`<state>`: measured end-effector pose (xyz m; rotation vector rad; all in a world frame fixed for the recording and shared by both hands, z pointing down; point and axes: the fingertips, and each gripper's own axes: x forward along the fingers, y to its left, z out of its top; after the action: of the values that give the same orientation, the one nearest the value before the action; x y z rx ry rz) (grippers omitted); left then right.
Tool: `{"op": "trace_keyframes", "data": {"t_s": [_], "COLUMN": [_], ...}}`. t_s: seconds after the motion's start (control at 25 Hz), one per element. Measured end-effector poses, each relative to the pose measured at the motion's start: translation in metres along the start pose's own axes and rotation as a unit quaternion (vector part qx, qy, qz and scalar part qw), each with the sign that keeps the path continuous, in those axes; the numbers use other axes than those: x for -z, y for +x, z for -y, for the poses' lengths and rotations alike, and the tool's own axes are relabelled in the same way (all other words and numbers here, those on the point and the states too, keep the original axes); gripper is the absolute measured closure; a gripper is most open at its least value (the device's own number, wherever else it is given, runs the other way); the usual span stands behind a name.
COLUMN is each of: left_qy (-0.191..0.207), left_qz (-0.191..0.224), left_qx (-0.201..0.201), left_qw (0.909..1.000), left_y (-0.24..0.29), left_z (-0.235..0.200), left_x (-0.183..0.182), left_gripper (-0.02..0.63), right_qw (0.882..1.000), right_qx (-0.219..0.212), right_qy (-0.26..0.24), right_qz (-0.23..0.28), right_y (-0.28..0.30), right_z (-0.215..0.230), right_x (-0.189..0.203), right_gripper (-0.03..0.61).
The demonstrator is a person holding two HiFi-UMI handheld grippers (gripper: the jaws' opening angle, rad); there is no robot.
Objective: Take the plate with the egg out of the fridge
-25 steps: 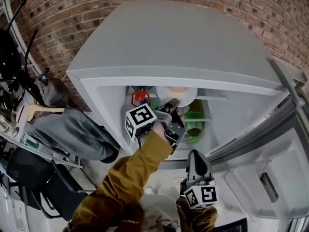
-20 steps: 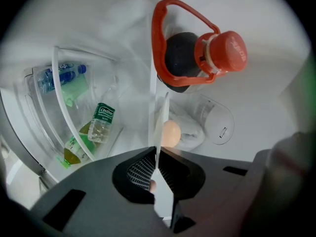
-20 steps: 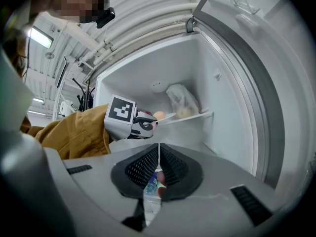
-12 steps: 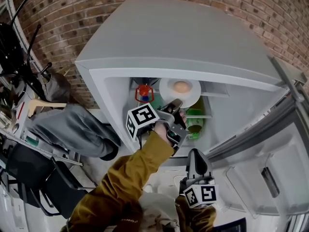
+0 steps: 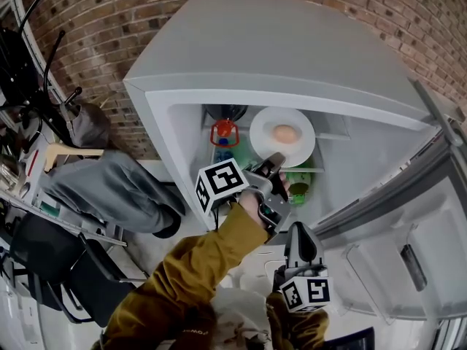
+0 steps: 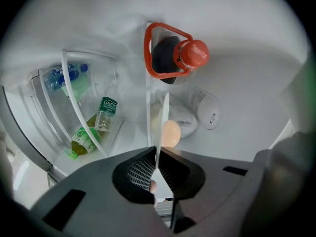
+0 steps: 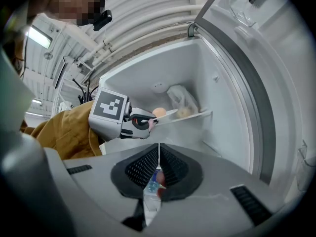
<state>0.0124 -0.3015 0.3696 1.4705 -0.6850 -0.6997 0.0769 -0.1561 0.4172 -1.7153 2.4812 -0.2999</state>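
A white plate (image 5: 299, 148) carrying a brown egg (image 5: 284, 133) is at the front of the fridge's upper compartment. My left gripper (image 5: 277, 162) is shut on the plate's near rim. In the left gripper view the plate (image 6: 162, 117) runs edge-on into the closed jaws, with the egg (image 6: 171, 133) just beyond them. My right gripper (image 5: 300, 233) hangs lower, in front of the fridge, shut with nothing in it. From the right gripper view, the left gripper (image 7: 146, 123) holds the plate (image 7: 169, 114) level over a glass shelf (image 7: 195, 115).
A red-capped bottle (image 5: 224, 132) with a red handle stands left of the plate. Green bottles (image 6: 89, 135) lie on a lower shelf. A pale bag (image 7: 181, 99) rests at the back of the shelf. The open door (image 5: 408, 261) stands at right, a brick wall (image 5: 109, 28) behind.
The left gripper has drawn the plate outward; it has come from under the fridge's top edge, and plate and egg now show whole. The right gripper has stayed put.
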Motion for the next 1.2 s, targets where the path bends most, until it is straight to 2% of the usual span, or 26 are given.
{"op": "trace_keyframes", "data": {"t_s": [0.8, 1.2], "left_qy": [0.022, 0.019], "left_qz": [-0.029, -0.045], "left_qx": [0.012, 0.001], "left_qw": [0.9993, 0.9988], "left_y": [-0.035, -0.059], "left_z": [0.012, 0.006], "left_x": [0.028, 0.048], "left_gripper": [0.591, 0.591], "right_qw": [0.999, 0.999], "right_qx": [0.011, 0.026], "right_qy": [0.033, 0.016], "right_qz": [0.015, 0.027], "right_y": [-0.010, -0.020], "right_z": [-0.009, -0.004], "right_x": [0.001, -0.007], "right_gripper": [0.581, 0.581]}}
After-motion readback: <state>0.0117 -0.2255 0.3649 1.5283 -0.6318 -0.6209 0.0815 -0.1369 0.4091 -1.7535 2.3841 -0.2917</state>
